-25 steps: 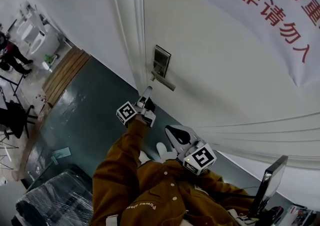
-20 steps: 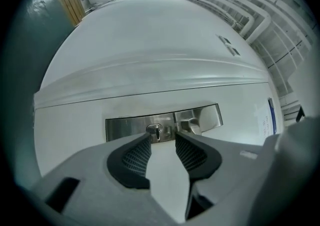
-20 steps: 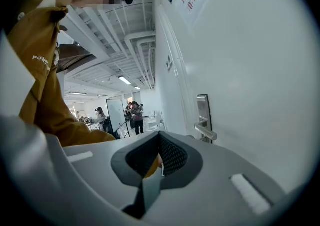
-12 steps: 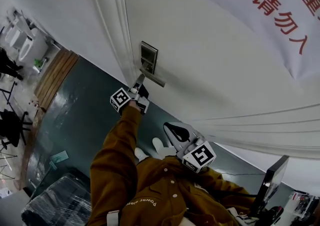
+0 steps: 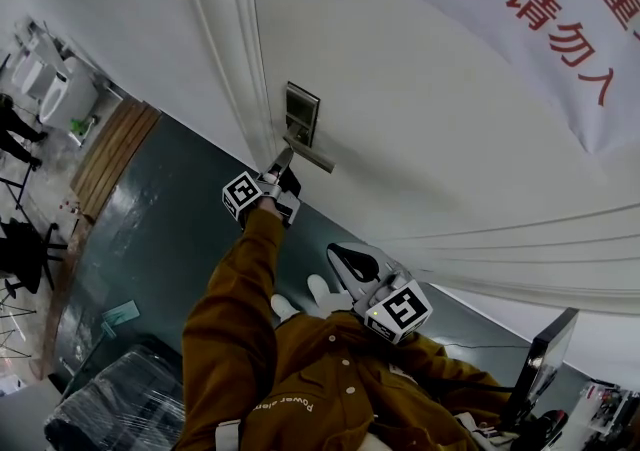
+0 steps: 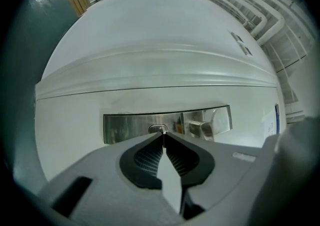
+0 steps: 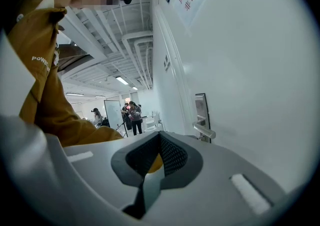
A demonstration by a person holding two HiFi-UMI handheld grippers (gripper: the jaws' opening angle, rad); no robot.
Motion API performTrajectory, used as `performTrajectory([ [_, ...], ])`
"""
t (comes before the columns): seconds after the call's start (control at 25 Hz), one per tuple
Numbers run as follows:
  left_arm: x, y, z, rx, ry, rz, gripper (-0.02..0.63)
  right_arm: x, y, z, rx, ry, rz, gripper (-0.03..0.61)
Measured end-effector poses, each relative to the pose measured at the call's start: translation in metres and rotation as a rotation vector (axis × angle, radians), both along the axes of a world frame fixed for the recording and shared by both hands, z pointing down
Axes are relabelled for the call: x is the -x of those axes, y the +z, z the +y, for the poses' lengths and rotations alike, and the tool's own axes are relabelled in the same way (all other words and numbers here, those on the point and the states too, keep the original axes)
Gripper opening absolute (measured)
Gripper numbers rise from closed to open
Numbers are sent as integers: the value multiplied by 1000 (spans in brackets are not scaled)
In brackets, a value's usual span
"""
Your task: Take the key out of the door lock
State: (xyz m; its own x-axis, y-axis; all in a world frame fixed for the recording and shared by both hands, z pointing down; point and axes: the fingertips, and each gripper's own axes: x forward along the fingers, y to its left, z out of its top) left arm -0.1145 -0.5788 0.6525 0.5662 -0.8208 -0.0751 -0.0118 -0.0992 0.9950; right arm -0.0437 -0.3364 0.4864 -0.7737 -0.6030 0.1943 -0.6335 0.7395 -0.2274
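Jaws of L gripper point(image 6: 163, 135) closing on key point(image 6: 158, 129) at lock plate point(image 6: 125, 128); R gripper point(image 7: 160, 136) jaws closed, empty.

The lever handle point(image 6: 202, 129) juts out just beside the key point(image 6: 158, 129), leaving you little room on that side; raised door-frame moulding point(image 5: 235, 49) runs alongside the lock plate point(image 6: 130, 127); straight back from the door point(image 5: 400, 89) lies open.

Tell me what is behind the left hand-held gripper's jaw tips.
The steel lock plate, with a small rounded metal piece, probably the key, where the hand-held gripper's closing jaws meet. Its blade is hidden.
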Motion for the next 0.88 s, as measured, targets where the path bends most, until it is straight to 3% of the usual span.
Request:
performTrajectory([
  [0.28, 11, -6, 30, -2, 8, -2, 18, 0, -3, 0, -10, 5, -9, 6],
  [0.52, 26, -26, 75, -48, 30, -82, 18, 12, -5, 6, -17, -16, -34, 6],
  [0.76, 49, -74, 131, -128, 6, -334, 18, 19, -12, 10, -41, -45, -55, 6],
  [0.88, 59, -108, 165, -206, -19, -501, 18, 25, -14, 12, -48, -59, -69, 6],
])
